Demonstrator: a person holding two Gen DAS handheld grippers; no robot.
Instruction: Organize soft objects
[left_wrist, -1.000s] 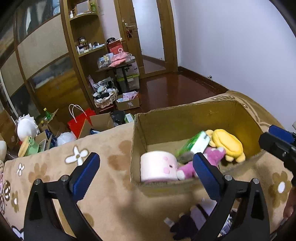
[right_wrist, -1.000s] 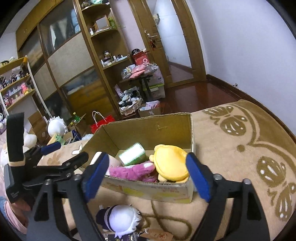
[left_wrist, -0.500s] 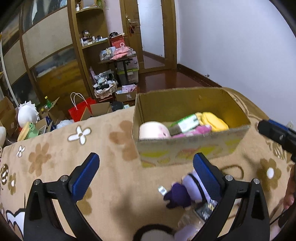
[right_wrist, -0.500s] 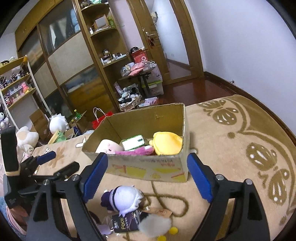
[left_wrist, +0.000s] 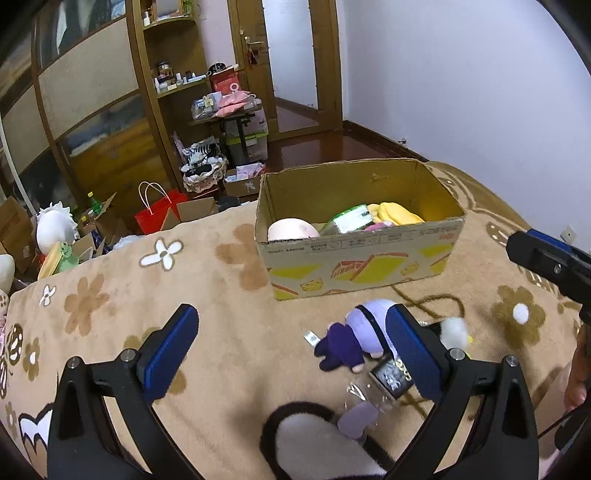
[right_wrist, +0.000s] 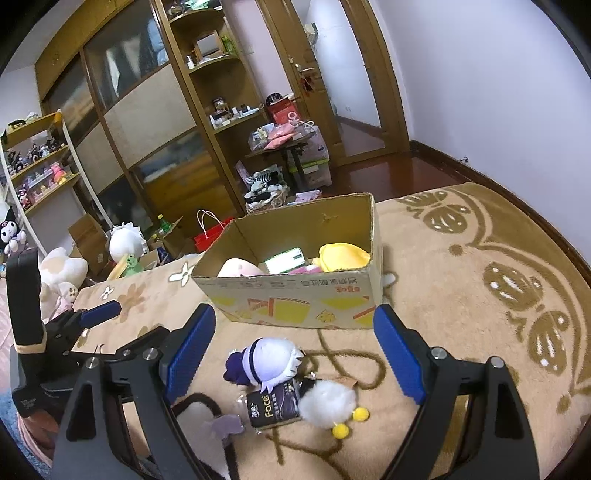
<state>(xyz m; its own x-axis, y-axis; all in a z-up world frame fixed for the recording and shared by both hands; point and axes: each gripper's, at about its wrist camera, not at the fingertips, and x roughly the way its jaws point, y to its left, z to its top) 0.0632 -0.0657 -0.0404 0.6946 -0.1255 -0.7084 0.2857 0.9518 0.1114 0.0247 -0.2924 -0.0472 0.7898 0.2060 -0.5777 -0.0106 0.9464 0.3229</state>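
Observation:
A cardboard box (left_wrist: 360, 260) (right_wrist: 295, 304) stands on a tan flowered blanket and holds a pink plush, a green packet and a yellow plush (right_wrist: 343, 254). In front of it lie a purple-and-white plush doll (left_wrist: 356, 334) (right_wrist: 264, 362), a dark tissue pack (right_wrist: 275, 404), a white fluffy chick toy (right_wrist: 327, 402) and a black-and-white plush (left_wrist: 314, 443). My left gripper (left_wrist: 291, 350) hovers open over the blanket, its right finger beside the doll. My right gripper (right_wrist: 293, 349) is open above the doll and tissue pack, holding nothing.
The blanket (left_wrist: 110, 306) ends at its far edge, where a red bag (left_wrist: 159, 214), cartons and plush toys crowd the floor. Wooden cabinets and shelves (right_wrist: 155, 122) line the back. A door and dark floor (left_wrist: 314, 144) lie beyond the box.
Both grippers have drawn back from the box and slightly up. The box now sits farther away, and the doll, tissue pack and chick toy have come into view below the fingers.

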